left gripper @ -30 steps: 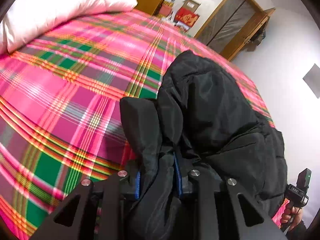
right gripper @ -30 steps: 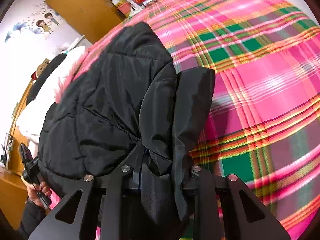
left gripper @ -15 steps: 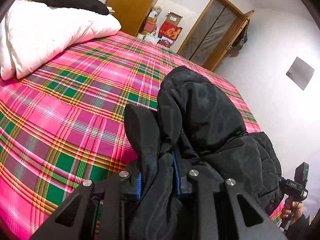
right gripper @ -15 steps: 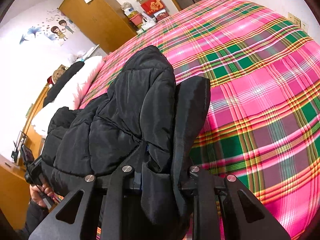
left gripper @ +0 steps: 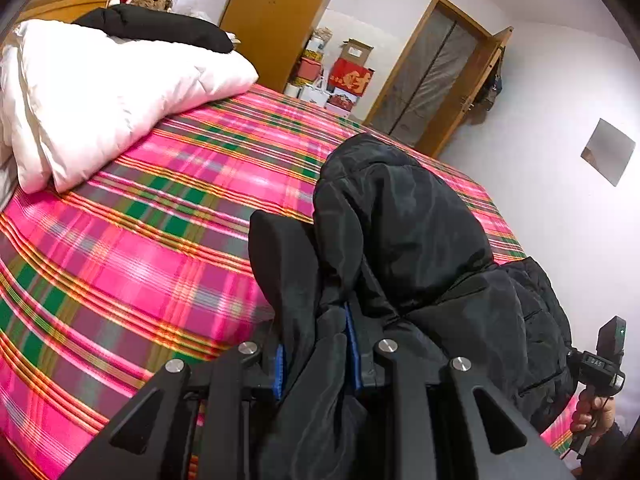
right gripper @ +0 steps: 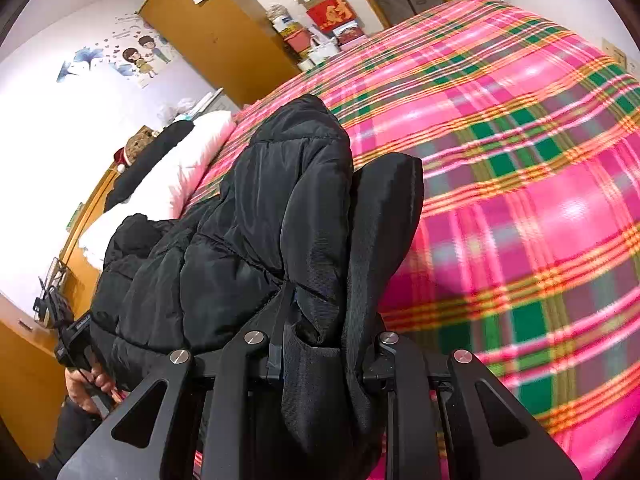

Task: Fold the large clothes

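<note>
A large black puffer jacket hangs bunched between both grippers above a bed with a pink plaid sheet. My left gripper is shut on a fold of the jacket; fabric spills over and hides the fingertips. My right gripper is shut on another fold of the same jacket, its fingertips also buried in cloth. The jacket's bulk sags between the two. The right gripper's handle and hand show at the left wrist view's lower right.
A white duvet with a dark garment on it lies at the head of the bed. Beyond the bed stand a wooden wardrobe, stacked boxes and a door. The plaid sheet stretches right of the jacket.
Both grippers have risen and tilted up with the jacket held; the views now show more of the room and the far bed. The grips have not changed.
</note>
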Demonstrator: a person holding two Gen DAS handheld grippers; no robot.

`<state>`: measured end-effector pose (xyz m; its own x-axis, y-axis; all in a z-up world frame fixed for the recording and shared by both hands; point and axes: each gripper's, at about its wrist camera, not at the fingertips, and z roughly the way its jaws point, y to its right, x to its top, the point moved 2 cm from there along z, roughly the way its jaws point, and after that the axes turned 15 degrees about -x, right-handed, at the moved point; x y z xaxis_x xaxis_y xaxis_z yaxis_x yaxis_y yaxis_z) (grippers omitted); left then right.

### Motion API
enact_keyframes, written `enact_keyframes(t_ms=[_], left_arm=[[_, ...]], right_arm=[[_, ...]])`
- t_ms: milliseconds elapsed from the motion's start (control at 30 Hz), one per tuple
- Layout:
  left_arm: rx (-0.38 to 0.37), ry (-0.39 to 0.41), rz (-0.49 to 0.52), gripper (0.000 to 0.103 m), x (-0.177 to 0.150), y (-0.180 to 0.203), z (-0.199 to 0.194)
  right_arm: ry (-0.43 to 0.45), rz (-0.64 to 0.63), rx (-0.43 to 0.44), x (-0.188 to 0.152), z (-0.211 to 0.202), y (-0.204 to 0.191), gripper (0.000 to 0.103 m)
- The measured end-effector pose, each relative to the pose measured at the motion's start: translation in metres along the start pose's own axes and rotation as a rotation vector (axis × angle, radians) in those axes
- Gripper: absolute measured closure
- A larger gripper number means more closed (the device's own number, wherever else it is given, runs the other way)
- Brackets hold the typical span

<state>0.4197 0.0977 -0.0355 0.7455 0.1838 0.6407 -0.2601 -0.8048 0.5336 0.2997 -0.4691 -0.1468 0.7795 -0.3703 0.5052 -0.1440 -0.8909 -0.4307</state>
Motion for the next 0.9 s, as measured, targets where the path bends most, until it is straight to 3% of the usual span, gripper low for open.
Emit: enact_keyframes(t_ms=[267, 500, 733, 900], left_arm=[[0.047, 0.03, -0.003, 0.079, 0.036, -0.054, -0.005], [0.075, 0.034, -0.008, 0.079, 0.057, -0.104, 0.005], [0.126, 0.0, -0.106, 0.078, 0.029, -0.16, 0.037], [0.178, -0.041, -0.178, 0.074, -0.004, -0.192, 0.053]], right_arm=[[-0.018, -0.031, 0.045, 0.011, 0.045, -0.05, 0.081], [-0.054, -0.043, 0.062, 0.001, 0.091, -0.076, 0.081], [-0.118, -0.034, 0.008, -0.016, 0.13, -0.065, 0.079], [-0.159, -0.025, -0.014, -0.024, 0.146, -0.053, 0.069]])
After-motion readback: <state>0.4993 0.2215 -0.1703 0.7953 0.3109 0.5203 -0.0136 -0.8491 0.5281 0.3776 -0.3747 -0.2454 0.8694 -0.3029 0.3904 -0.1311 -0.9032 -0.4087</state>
